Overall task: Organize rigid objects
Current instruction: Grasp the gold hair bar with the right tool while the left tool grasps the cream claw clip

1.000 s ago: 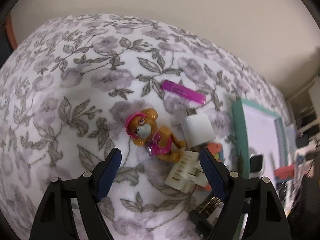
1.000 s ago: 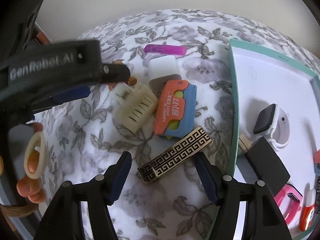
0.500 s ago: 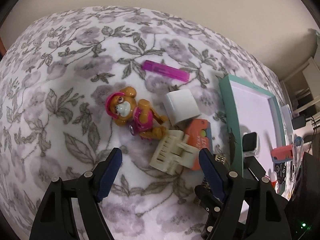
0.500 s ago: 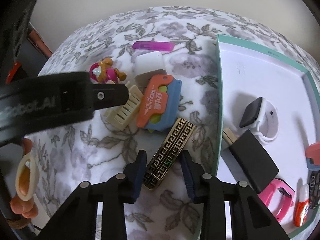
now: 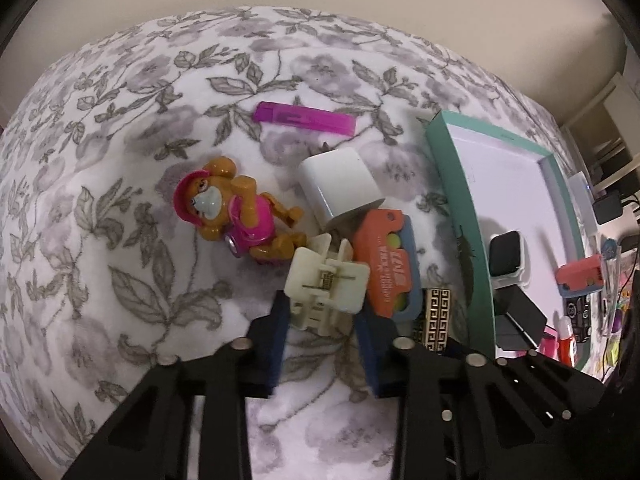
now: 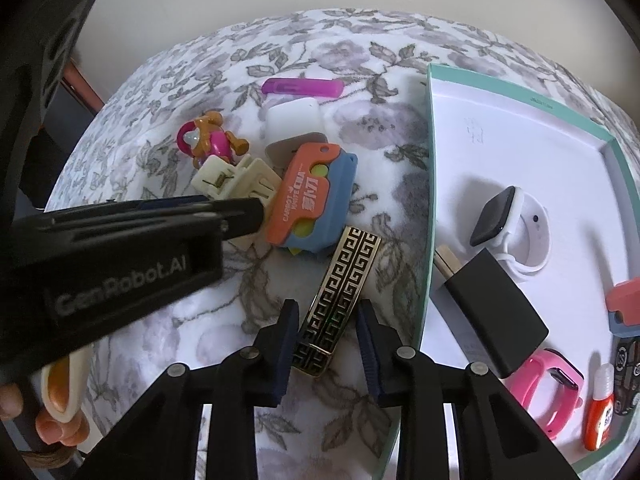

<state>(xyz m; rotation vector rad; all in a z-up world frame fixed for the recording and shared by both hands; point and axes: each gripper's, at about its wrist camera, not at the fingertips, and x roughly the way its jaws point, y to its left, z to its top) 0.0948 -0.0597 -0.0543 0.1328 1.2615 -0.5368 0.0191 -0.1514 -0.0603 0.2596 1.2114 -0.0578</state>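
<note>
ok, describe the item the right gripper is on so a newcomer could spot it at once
Start at the teal-rimmed white tray on the floral cloth; a small pile of objects lies just left of its edge. Nearest the camera in that pile, between the right gripper pads, is a flat black bar. Its gold Greek-key pattern sets it apart from the orange-and-blue case and cream hair claw beside it.
</note>
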